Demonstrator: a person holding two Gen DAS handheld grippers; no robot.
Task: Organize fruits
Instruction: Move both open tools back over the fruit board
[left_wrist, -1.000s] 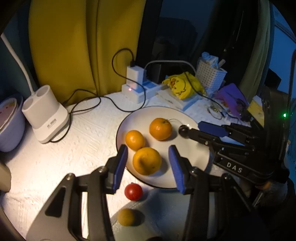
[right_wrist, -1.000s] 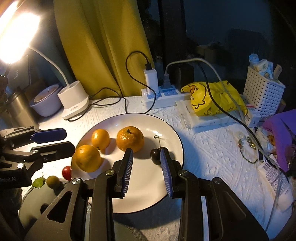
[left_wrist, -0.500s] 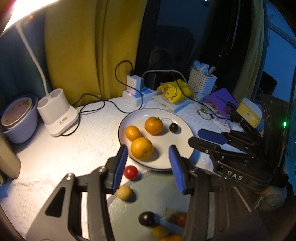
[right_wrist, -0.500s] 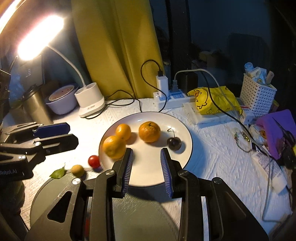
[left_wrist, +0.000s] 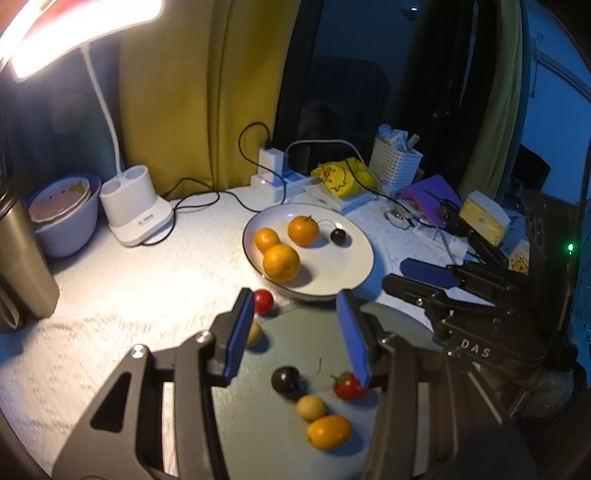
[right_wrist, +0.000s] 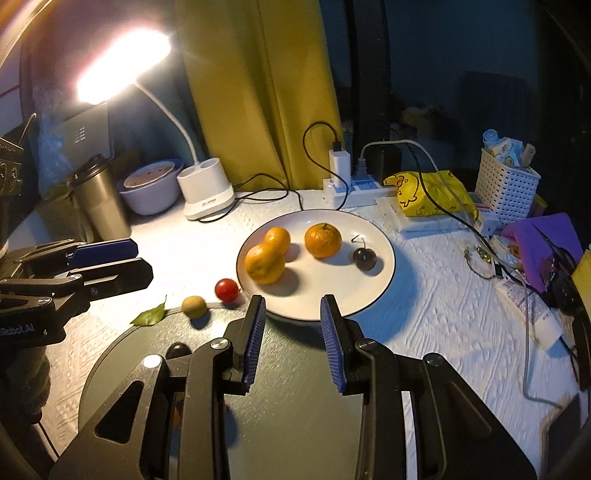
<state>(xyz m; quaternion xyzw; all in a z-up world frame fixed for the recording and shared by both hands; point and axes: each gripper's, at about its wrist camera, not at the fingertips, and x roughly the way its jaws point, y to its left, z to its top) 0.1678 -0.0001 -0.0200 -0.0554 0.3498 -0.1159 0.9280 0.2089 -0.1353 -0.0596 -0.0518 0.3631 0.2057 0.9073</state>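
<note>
A white plate (left_wrist: 354, 258) (right_wrist: 376, 280) holds three oranges (left_wrist: 280, 263) (right_wrist: 322, 239) and a dark cherry (left_wrist: 338, 236) (right_wrist: 364, 258). In front of it lies a round dark tray (left_wrist: 295, 443) (right_wrist: 295, 413) with a dark cherry (left_wrist: 285, 380), a red fruit (left_wrist: 349, 386), a pale round fruit (left_wrist: 311, 408) and a kumquat (left_wrist: 328, 430). A red tomato (left_wrist: 263, 301) (right_wrist: 226, 290) and a yellow-green fruit (right_wrist: 194, 306) sit at the tray's far edge. My left gripper (left_wrist: 297, 332) (right_wrist: 142, 260) hangs open over the tray, holding nothing. My right gripper (right_wrist: 293, 332) (left_wrist: 397, 275) is open too, just short of the plate's near rim.
A lit desk lamp (right_wrist: 205, 188), a bowl (right_wrist: 149, 186) and a steel tumbler (right_wrist: 98, 199) stand at the back left. A power strip with cables (right_wrist: 343, 184), a yellow bag (right_wrist: 428, 195), a white basket (right_wrist: 506, 184) and purple clutter (right_wrist: 539, 240) crowd the back right. A leaf (right_wrist: 151, 315) lies beside the tray.
Both grippers have drawn back and risen away from the white plate, so the dark tray and its small fruits have come into view. The cherry stays on the plate.
</note>
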